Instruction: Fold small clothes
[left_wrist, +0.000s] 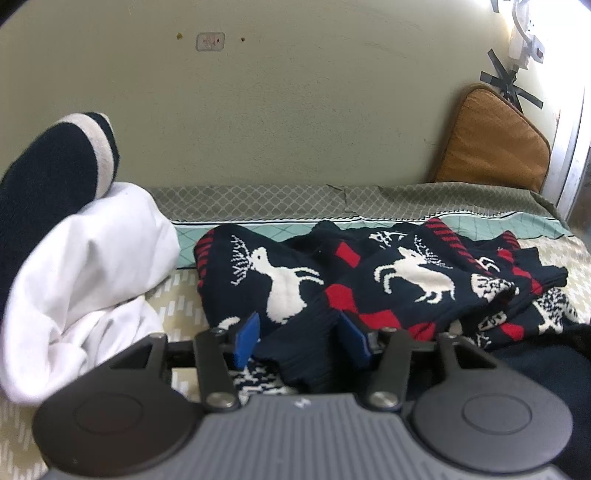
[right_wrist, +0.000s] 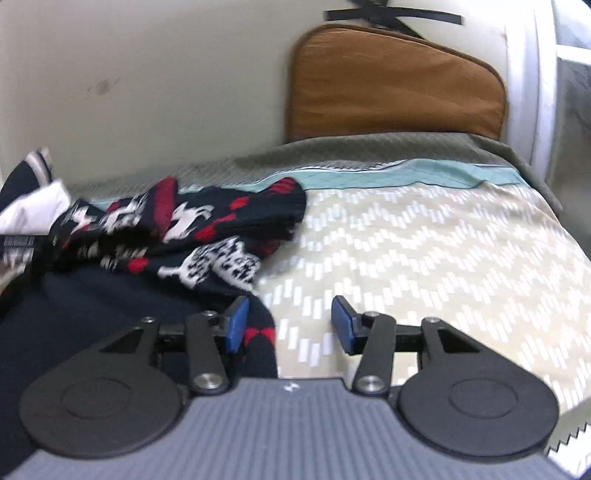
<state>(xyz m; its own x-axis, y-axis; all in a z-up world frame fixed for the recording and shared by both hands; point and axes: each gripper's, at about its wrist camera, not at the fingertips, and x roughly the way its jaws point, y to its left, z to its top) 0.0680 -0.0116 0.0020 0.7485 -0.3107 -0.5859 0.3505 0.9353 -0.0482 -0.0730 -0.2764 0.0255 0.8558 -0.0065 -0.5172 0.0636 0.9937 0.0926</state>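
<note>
I see my left hand-held gripper (left_wrist: 301, 341) spread around the reindeer sweater's (left_wrist: 369, 280) near fold; the right hand-held gripper (right_wrist: 290, 325) is spread over the bed (right_wrist: 424, 236).

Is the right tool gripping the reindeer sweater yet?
No, the right tool stands open, its blue pads apart over the bedsheet, with the reindeer sweater only brushing its left pad.

A navy knit sweater (left_wrist: 369, 280) with white reindeer and red diamonds lies rumpled and loosely bunched on the bed, its ribbed edge toward the cameras; just left of it sits a crumpled white garment (left_wrist: 88, 258) beside a navy, white-banded piece (left_wrist: 55, 166)
</note>
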